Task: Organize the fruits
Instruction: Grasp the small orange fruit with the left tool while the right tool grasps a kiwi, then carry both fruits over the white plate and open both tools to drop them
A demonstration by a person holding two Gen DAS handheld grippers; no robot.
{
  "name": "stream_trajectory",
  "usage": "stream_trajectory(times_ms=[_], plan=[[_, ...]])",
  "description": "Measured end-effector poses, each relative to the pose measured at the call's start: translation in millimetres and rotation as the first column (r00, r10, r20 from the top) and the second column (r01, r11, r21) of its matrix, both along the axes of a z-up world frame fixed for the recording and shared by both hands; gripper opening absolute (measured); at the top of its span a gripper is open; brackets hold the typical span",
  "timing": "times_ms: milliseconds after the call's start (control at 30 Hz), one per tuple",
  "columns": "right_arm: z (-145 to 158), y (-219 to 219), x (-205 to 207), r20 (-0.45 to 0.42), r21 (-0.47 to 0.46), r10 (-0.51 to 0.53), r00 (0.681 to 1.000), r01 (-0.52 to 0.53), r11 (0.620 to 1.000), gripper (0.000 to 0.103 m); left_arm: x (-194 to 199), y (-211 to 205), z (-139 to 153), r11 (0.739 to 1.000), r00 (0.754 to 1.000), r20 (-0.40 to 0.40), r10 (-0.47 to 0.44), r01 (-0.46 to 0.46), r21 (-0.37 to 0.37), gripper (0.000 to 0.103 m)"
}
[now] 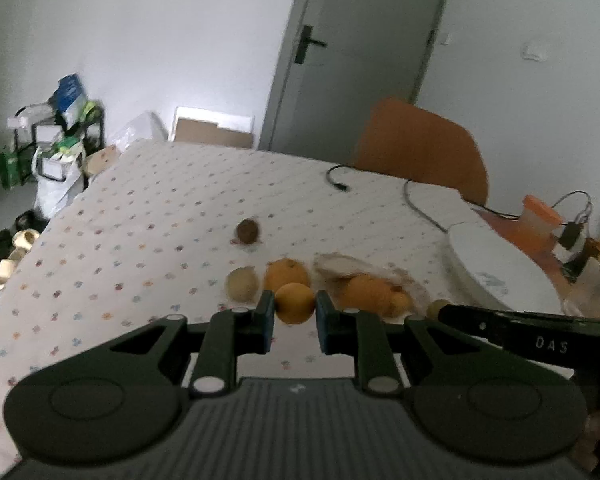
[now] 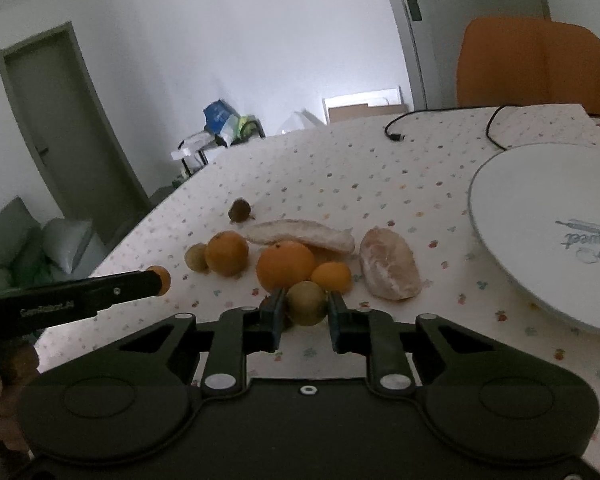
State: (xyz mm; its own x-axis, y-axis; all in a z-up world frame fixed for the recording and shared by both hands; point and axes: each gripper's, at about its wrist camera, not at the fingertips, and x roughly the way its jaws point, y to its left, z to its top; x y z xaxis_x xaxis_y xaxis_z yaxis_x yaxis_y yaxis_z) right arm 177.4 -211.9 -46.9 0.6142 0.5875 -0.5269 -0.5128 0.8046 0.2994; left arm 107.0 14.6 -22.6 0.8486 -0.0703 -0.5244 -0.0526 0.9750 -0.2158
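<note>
Left gripper (image 1: 295, 312) tilted downward, lower centre of its view, jaws clamped on a small orange (image 1: 295, 303). Right gripper (image 2: 305, 309) likewise angled down, lower centre, closed around a greenish-yellow fruit (image 2: 307, 303). Remaining fruits (image 2: 286, 266) clustered on the dotted tablecloth (image 2: 340, 184) just beyond; white plate (image 2: 540, 216) at right.

A wide stretch of the table (image 2: 340, 168) is left bare toward its far edge and far left corner, broken only by a lone brown fruit (image 2: 240, 210) and a black cable (image 2: 396, 136). The near middle is crowded by oranges (image 2: 286, 266), a peeled segment (image 2: 388, 264) and a strip of peel (image 2: 300, 236) packed close together. The right side is blocked by a large white plate (image 2: 540, 232), with an orange chair (image 2: 536, 64) beyond the far edge.
</note>
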Motion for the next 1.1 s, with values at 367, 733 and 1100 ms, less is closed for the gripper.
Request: stream_trajectory(times_ms=[367,733,1100], plan=[[21.1,-43.0,-28.0,0.069,0.044,-0.091,0.993,0.088,0.995,0.021,-2.4,-36.6,17.2,0.996,0.995,0.066,-0.080,0.077,0.045,0.020],[24.1,-86.9,-32.7,0.092,0.078,-0.210,0.973,0.203,0.976,0.021,13.4,-71.4,26.9,0.988,0.986,0.084,-0.146,0.141,0.069,0.020],[16.1,-122.1,-29.0,0.088,0.089,-0.281,0.956,0.274,0.958,0.021,37.1,-116.5,23.2,0.973,0.974,0.063,-0.220,0.214,0.090,0.020]])
